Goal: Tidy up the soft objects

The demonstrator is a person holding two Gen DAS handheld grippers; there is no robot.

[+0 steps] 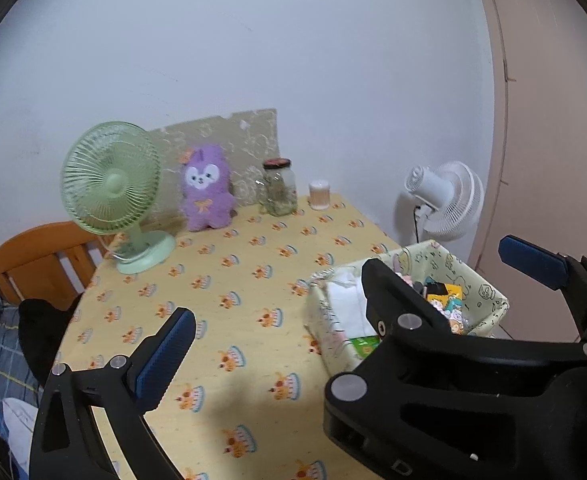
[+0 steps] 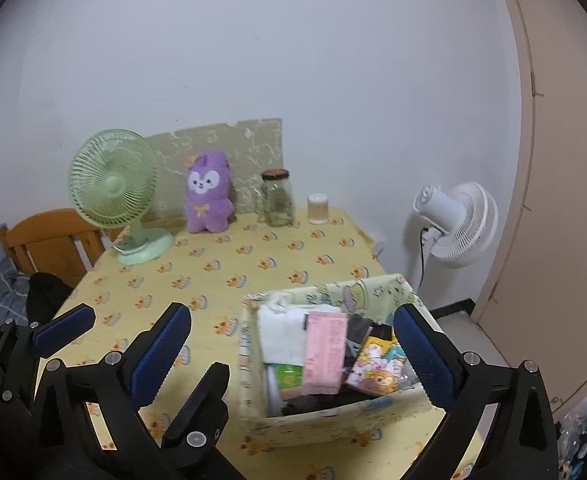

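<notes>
Your left gripper hangs above the yellow tablecloth with its jaws spread wide and nothing between them; your right gripper is just as wide, its blue pads straddling the fabric basket without touching anything inside. The basket sits at the near right edge of the table; in it lie a white folded cloth, a pink packet and a cartoon-printed pouch. The purple plush stands upright at the far side, between the green fan and the glass jar; a small lidded container sits beside the jar; a white fan stands off the table to the right.
</notes>
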